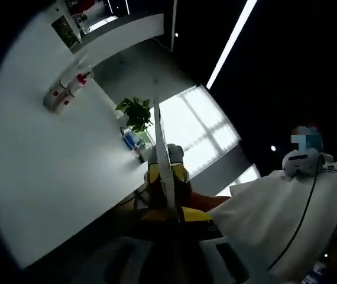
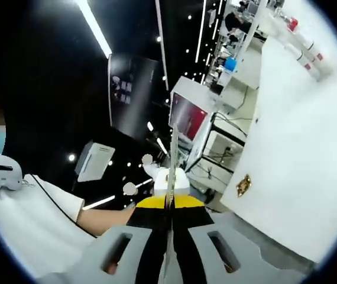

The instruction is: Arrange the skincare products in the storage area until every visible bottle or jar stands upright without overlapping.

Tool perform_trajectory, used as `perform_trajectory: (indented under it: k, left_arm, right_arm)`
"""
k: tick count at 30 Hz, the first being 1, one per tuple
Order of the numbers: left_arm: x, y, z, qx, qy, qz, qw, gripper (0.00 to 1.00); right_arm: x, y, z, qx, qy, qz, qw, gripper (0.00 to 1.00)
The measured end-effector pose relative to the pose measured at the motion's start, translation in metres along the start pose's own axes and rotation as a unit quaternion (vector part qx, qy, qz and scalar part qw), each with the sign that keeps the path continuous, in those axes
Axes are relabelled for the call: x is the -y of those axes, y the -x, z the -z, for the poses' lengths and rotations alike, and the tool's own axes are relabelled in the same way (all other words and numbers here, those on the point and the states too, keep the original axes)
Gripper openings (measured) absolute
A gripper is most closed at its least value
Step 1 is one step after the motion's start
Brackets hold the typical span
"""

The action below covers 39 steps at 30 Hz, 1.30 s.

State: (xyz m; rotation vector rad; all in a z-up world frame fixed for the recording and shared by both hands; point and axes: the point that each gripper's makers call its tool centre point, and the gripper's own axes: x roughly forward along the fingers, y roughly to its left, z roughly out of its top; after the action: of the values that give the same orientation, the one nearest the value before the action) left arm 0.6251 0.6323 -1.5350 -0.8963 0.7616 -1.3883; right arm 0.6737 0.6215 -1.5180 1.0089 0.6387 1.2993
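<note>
Several white bottles with red caps cluster far off on the white table; in the right gripper view the same bottles sit at the table's far end. The views are rolled, so I cannot tell whether they stand or lie. A small dark-and-gold object rests near the table's near edge. My left gripper is shut with nothing in it, held off the table's edge. My right gripper is also shut and holds nothing, well short of the table.
A potted plant and a small blue item stand by the table's edge. A person in a white top is close by on one side. Desks and a red screen lie beyond the table.
</note>
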Motion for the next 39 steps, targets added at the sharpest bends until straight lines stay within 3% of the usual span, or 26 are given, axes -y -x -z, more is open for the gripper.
perform_trajectory:
  k: [2, 4, 12, 15, 18, 22, 27, 31, 33, 36, 39]
  left_arm:
    - [-0.003, 0.002, 0.002, -0.01, 0.031, -0.005, 0.9995, 0.02]
    - [-0.004, 0.003, 0.001, -0.01, 0.016, -0.008, 0.9998, 0.01]
    - [-0.005, 0.003, 0.001, -0.01, 0.026, -0.012, 0.9995, 0.0]
    - [-0.007, 0.004, -0.001, -0.005, 0.028, -0.018, 0.9994, 0.0]
    - [-0.006, 0.002, -0.004, 0.006, 0.031, -0.02, 0.9993, 0.0]
    - [-0.005, -0.001, -0.006, 0.014, 0.028, -0.027, 0.9991, 0.0]
    - [-0.01, 0.002, -0.008, 0.014, 0.03, -0.031, 0.999, 0.0]
    - [-0.012, 0.002, -0.01, 0.019, 0.025, -0.041, 0.9987, 0.0]
    - [-0.011, -0.001, -0.01, 0.021, 0.024, -0.043, 0.9986, 0.0]
    - [-0.014, 0.006, -0.011, 0.017, 0.016, -0.041, 0.9989, 0.0]
    - [-0.013, 0.006, -0.009, 0.011, 0.01, -0.033, 0.9993, 0.0]
  right_arm:
    - [0.0, -0.002, 0.002, -0.005, -0.001, -0.001, 1.0, 0.0]
    - [0.0, -0.004, 0.003, -0.007, 0.018, 0.007, 0.9998, 0.0]
    - [0.008, -0.004, 0.004, -0.013, 0.048, 0.027, 0.9984, 0.04]
    - [0.015, -0.003, 0.001, -0.014, 0.089, 0.057, 0.9943, 0.07]
    - [0.021, 0.0, -0.004, -0.01, 0.136, 0.092, 0.9864, 0.12]
    - [0.019, 0.001, -0.008, -0.005, 0.183, 0.113, 0.9767, 0.25]
    - [0.027, -0.001, 0.002, -0.046, 0.242, 0.15, 0.9575, 0.31]
    - [0.032, -0.002, 0.009, -0.074, 0.275, 0.172, 0.9429, 0.45]
    - [0.03, -0.003, 0.012, -0.077, 0.268, 0.17, 0.9452, 0.46]
    - [0.028, 0.0, 0.006, -0.048, 0.197, 0.154, 0.9672, 0.41]
    - [0.025, 0.011, -0.012, 0.006, 0.11, 0.12, 0.9866, 0.25]
